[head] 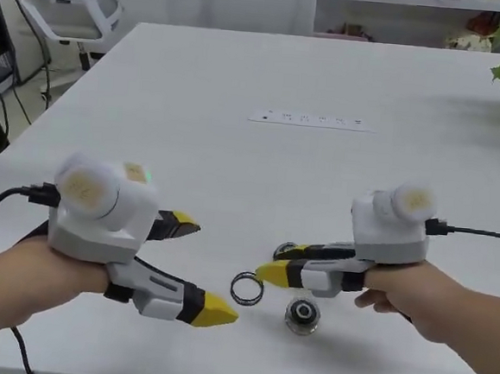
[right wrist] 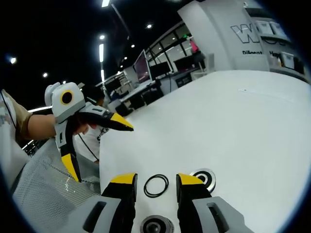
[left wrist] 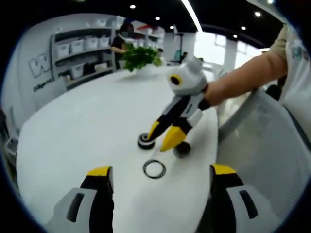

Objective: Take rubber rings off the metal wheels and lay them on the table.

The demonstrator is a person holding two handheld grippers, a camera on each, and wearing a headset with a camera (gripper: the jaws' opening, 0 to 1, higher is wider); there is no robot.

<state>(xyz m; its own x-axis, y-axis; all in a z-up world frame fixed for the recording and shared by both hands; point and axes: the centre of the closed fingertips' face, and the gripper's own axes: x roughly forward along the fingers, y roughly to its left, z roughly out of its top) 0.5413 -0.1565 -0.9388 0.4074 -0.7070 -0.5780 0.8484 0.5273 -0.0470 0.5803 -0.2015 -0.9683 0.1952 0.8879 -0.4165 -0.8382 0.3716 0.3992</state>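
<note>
Our left gripper point(head: 202, 267) stands wide and empty, and our right gripper point(head: 277, 263) is narrowly parted, empty too. Between them one rubber ring point(head: 246, 288) lies flat near the table's point(head: 239, 108) near edge, already freed. A wheel point(head: 301, 314) waits just beside it, likely next.

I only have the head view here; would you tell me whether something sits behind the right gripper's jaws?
Observer: Yes. The left gripper view shows a second wheel on the table, close to the far tip of the right gripper.
Operator: Thank you. Is that gripper holding anything?
Observer: No. Its own view shows the jaws apart with nothing between them, and the loose rubber ring lying flat on the table just beyond the tips.
</note>
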